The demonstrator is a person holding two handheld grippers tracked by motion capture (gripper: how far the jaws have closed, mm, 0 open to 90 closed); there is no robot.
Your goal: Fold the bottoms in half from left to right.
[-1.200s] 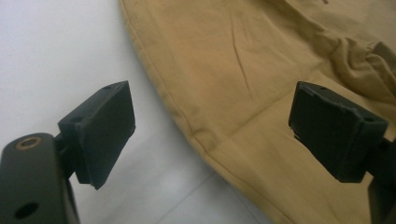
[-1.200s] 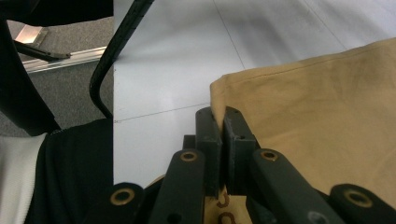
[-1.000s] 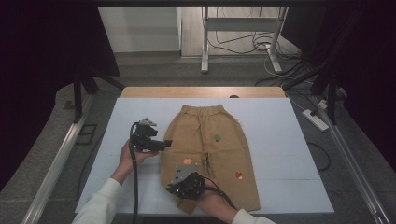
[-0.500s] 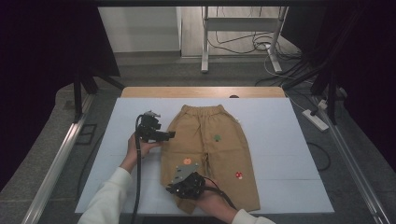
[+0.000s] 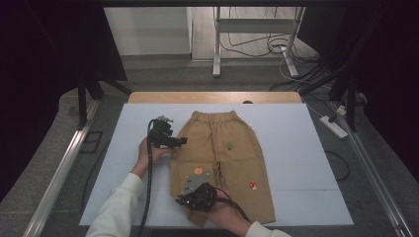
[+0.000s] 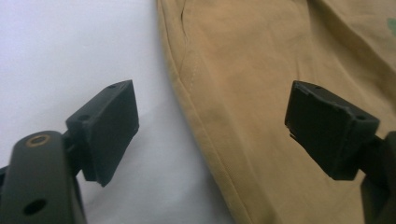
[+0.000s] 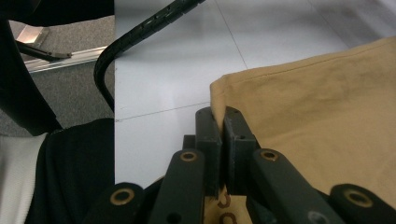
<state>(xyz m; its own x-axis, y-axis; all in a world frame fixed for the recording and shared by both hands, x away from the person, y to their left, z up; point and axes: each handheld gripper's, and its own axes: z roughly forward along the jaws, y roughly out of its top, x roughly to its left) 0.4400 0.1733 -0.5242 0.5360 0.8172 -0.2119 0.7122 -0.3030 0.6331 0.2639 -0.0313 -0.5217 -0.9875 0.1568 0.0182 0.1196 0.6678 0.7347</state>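
Tan trousers (image 5: pixel 220 163) lie flat at the centre of the white mat (image 5: pixel 296 148), waistband toward 12 o'clock. Right gripper (image 7: pixel 223 123) is clamped on the hem corner of the left leg, at 6 o'clock. Left gripper (image 6: pixel 212 128) stands with jaws wide apart, straddling the trousers' outer seam at 9 o'clock, one jaw over the mat, the other over cloth.

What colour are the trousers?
Tan, with small green, orange and red patches; the trousers show best in the high view.
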